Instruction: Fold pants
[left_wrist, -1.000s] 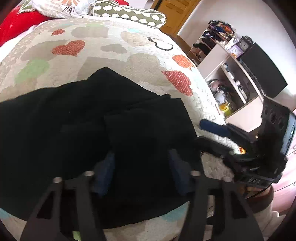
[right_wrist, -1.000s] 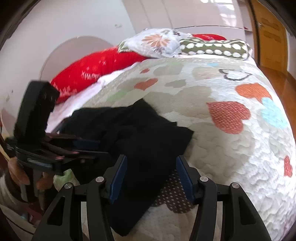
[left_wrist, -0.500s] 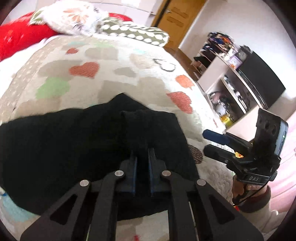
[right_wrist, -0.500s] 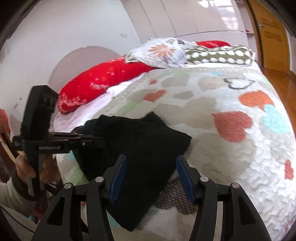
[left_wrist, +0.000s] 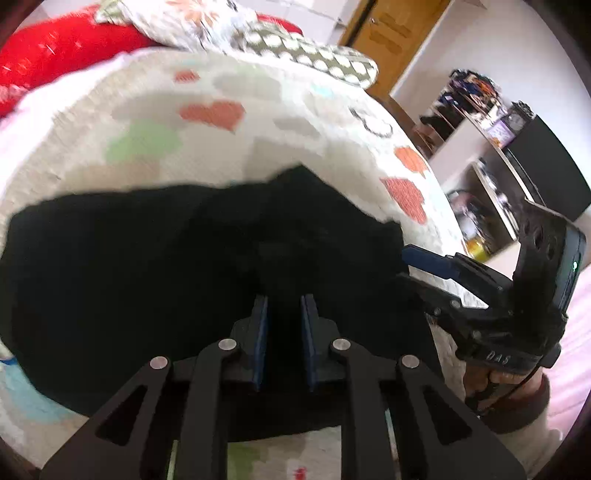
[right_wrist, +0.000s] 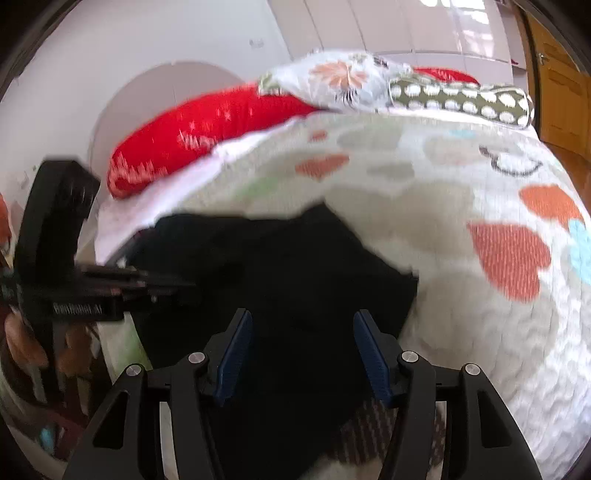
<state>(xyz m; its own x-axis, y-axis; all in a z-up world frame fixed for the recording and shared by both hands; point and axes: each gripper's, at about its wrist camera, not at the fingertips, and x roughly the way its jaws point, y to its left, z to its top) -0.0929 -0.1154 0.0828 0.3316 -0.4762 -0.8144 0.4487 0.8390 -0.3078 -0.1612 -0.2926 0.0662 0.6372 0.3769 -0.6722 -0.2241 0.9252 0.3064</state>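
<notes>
Left wrist view, heart-patterned quilt (left_wrist: 229, 110), wooden door (left_wrist: 388, 33), shelving (left_wrist: 476, 155)

Left gripper (left_wrist: 284, 306), open a second ago, now pinches the pants (left_wrist: 147, 258); right gripper (right_wrist: 303, 332) now straddles their 3 o'clock edge

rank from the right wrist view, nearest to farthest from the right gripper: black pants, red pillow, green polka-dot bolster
1. Black pants, directly under the right gripper.
2. Red pillow, far left by the headboard.
3. Green polka-dot bolster, far right, slightly beyond.
</notes>
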